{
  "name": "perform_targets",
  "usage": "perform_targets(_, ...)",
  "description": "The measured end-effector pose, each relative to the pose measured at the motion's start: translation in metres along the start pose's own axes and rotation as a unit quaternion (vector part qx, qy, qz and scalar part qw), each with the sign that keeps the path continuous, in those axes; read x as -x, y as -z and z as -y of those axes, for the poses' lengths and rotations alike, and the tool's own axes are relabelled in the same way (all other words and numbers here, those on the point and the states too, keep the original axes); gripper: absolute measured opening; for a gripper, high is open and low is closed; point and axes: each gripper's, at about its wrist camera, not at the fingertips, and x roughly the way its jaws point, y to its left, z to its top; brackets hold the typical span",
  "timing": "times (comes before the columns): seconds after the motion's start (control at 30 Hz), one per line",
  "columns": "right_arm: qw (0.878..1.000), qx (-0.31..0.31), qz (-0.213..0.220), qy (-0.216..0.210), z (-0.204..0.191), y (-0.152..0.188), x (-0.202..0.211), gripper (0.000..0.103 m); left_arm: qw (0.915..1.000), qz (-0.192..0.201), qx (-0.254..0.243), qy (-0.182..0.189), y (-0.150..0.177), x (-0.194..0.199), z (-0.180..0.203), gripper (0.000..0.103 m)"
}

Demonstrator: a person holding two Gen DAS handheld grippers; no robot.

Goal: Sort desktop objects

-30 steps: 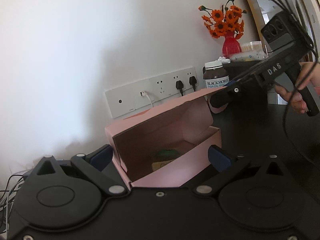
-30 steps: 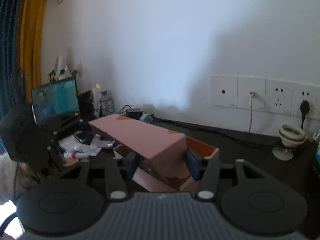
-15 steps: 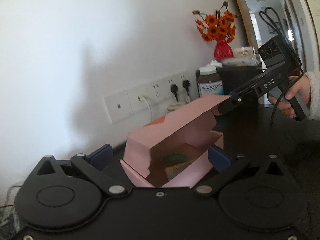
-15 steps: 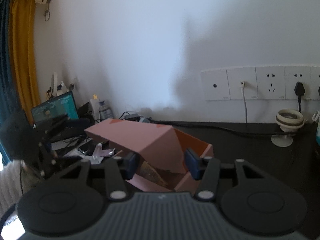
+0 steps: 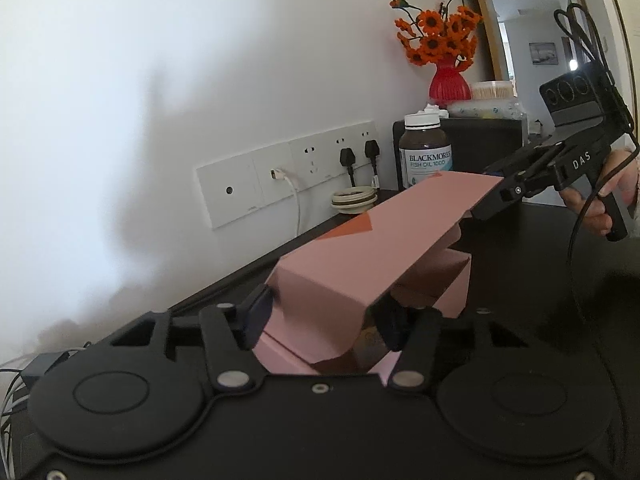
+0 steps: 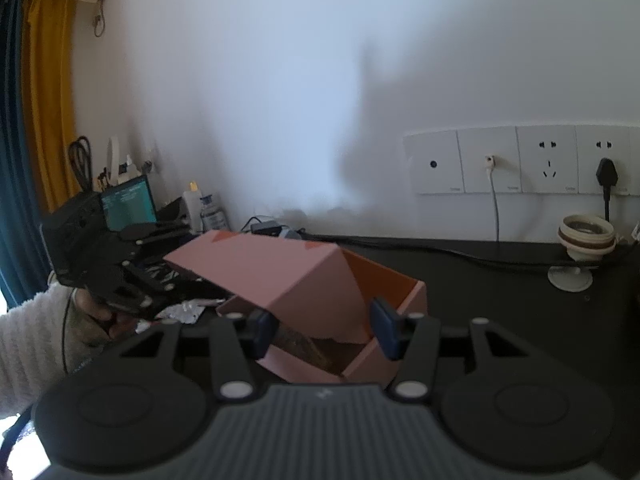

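White wall backs the dark worktop (image 5: 520, 264). Left wrist view — left tool (image 5: 324, 320) has just closed, pinching the pink box (image 5: 360, 256) lid's near end. Right wrist view — right tool (image 6: 324, 330) grips the lid's opposite end.

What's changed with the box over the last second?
The lid swung down from upright to nearly shut over the box, carried by the right tongs. The left tongs moved in and have just been closing on the lid's near end. Unchanged: the right grip, and the box's spot on the desk.
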Motion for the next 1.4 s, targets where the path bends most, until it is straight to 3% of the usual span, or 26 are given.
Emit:
perform_targets(0.1,1.000,0.013,-0.001,0.003,-0.001,0.000,-0.002,0.050,0.9999,-0.001,0.013,0.006,0.000,0.002,-0.004,0.043)
perform_targets(0.37,0.998,0.065,-0.017,0.003,-0.012,-0.003,-0.001,0.050,0.9994,-0.012,0.025,0.023,-0.002,0.018,-0.004,0.045)
perform_targets(0.53,0.998,0.046,-0.027,-0.015,-0.010,-0.005,0.001,0.050,0.9991,-0.011,0.036,0.017,0.002,0.029,0.003,0.046)
perform_targets(0.73,0.999,0.027,-0.038,-0.018,-0.016,0.002,0.003,0.050,0.9994,-0.017,0.030,-0.003,0.016,0.035,0.031,0.061)
perform_targets(1.17,0.998,0.007,-0.055,-0.005,-0.024,0.013,0.001,0.050,0.9985,-0.014,0.052,-0.002,0.032,0.043,0.051,0.067)
perform_targets(1.4,0.998,0.014,-0.067,0.007,-0.027,0.017,-0.002,0.050,0.9992,-0.015,0.038,0.001,0.037,0.045,0.062,0.077)
